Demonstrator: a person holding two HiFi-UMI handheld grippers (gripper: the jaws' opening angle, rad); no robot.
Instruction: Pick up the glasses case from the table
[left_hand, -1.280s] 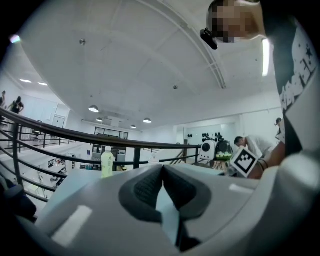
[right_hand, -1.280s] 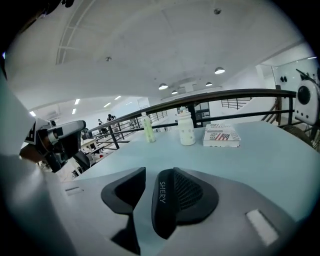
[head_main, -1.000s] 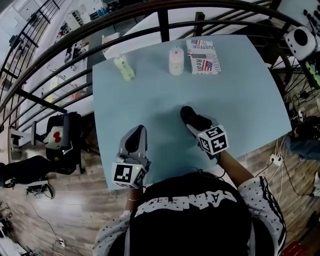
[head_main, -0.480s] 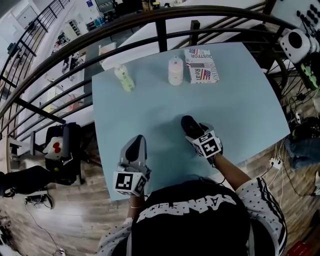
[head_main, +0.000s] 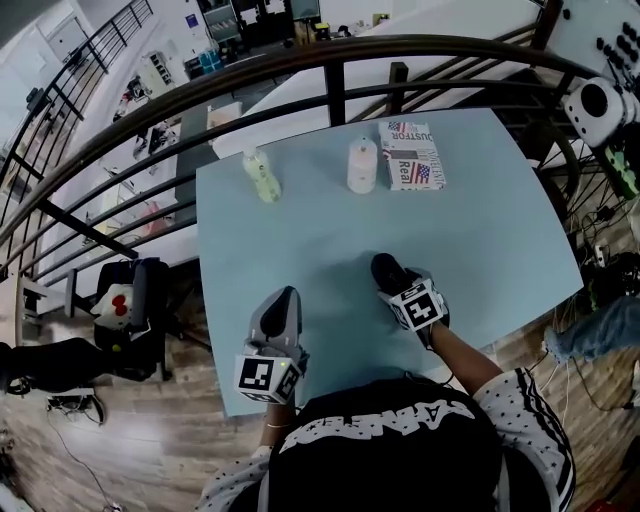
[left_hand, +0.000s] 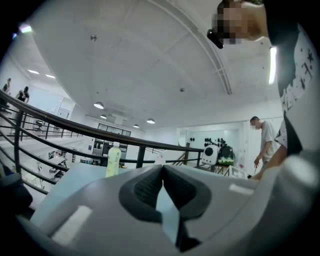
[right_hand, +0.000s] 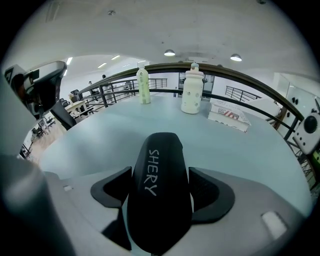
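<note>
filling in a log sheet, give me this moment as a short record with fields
surface: light blue table
target: black glasses case, lying on the table near the person
right gripper: jaws have just been opening, now wide, case between them, not clamped
left gripper: jaws together, nothing held, left of the case
far edge: green bottle, white bottle, printed box
stage: case not yet lifted

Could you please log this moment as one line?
right gripper: jaws just opening, glasses case between them, on table | left gripper: shut, empty
</note>
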